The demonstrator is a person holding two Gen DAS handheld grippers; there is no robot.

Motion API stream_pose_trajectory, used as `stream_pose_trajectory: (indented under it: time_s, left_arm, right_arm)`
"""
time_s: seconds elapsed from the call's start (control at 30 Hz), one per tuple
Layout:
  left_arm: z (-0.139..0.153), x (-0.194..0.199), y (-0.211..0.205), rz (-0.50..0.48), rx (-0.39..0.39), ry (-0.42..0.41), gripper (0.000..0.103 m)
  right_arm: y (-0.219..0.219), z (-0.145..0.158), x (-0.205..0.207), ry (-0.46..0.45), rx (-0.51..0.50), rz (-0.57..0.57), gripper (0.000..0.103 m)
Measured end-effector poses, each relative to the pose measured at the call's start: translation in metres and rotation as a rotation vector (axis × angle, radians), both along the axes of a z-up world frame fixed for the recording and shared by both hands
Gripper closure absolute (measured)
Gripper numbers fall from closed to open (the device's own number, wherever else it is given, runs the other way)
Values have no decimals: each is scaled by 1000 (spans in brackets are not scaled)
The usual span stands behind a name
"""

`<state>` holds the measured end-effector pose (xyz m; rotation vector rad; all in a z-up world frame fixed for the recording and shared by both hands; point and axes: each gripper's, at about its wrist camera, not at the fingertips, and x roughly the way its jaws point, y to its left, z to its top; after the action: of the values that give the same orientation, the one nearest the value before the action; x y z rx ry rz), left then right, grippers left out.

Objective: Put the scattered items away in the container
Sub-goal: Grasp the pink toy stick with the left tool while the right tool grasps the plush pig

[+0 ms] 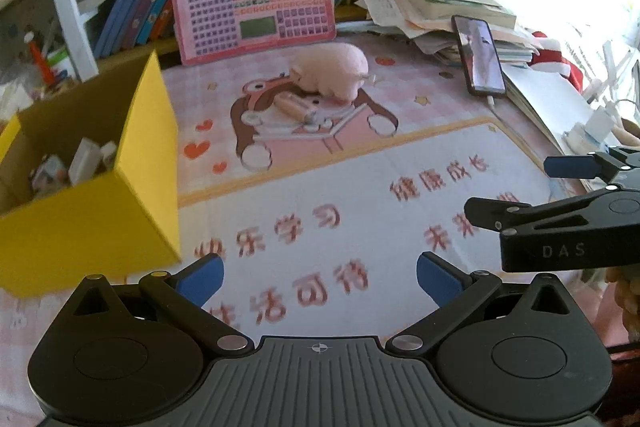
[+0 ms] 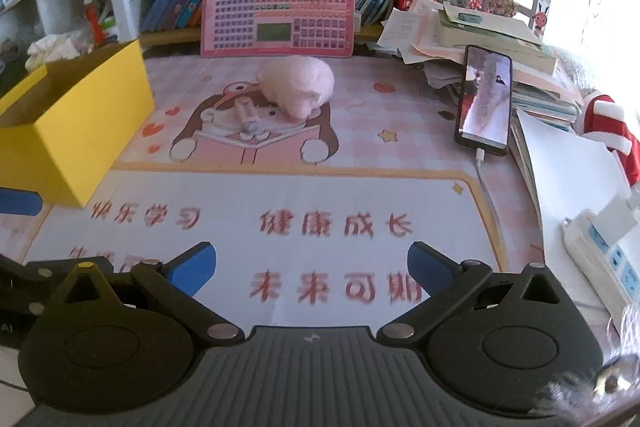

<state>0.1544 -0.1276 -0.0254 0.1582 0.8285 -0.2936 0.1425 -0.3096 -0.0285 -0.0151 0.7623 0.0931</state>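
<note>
While both tools hover low over bench [image 2: 360, 155], entries as follows.

Left hand-held gripper [image 1: 320, 277]: blue pads spread wide, nothing between them, over the printed mat [image 1: 320, 187].

Right hand-held gripper [image 2: 312, 267]: blue pads likewise wide apart, empty; seen side-on at right edge of left wrist view.

Yellow box [image 1: 100, 195]: open-topped, at left on mat; small white and coloured items [image 1: 72, 163] inside, kind not discernible.

Pink plush pig [image 2: 298, 85]: mid-mat, on the cartoon bear print, well apart from box.

Small wooden roller [image 1: 294, 109]: just in front of pig, touching or nearly so.

Pink keyboard chart [image 2: 280, 15]: upright against books behind pig.

Phone [image 2: 486, 99]: propped against paper stack at right, cable attached.

Power strip [image 2: 600, 259]: far right.
</note>
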Motion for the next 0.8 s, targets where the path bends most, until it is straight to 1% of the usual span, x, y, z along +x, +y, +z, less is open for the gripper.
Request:
stream_pose_trajectory:
  time_s: [0.17, 0.3, 0.4, 0.53, 0.67, 0.8]
  left_arm:
    - [2, 27, -11, 23, 17, -36, 0]
    - [1, 50, -20, 51, 36, -70, 0]
    - [-2, 71, -23, 82, 16, -72, 0]
    - [-7, 98, -24, 117, -9, -76, 0]
    - [-20, 128, -33, 143, 24, -70, 0]
    - [-31, 152, -40, 143, 25, -59, 0]
  right_arm:
    - [-9, -2, 27, -35, 29, 15, 0]
    - [-11, 0, 52, -57, 29, 42, 0]
    - [-12, 1, 77, -77, 13, 68, 1]
    - [-18, 1, 119, -103, 30, 104, 2]
    - [-18, -7, 165, -87, 39, 147, 3]
    - [-8, -19, 209, -42, 38, 182, 11]
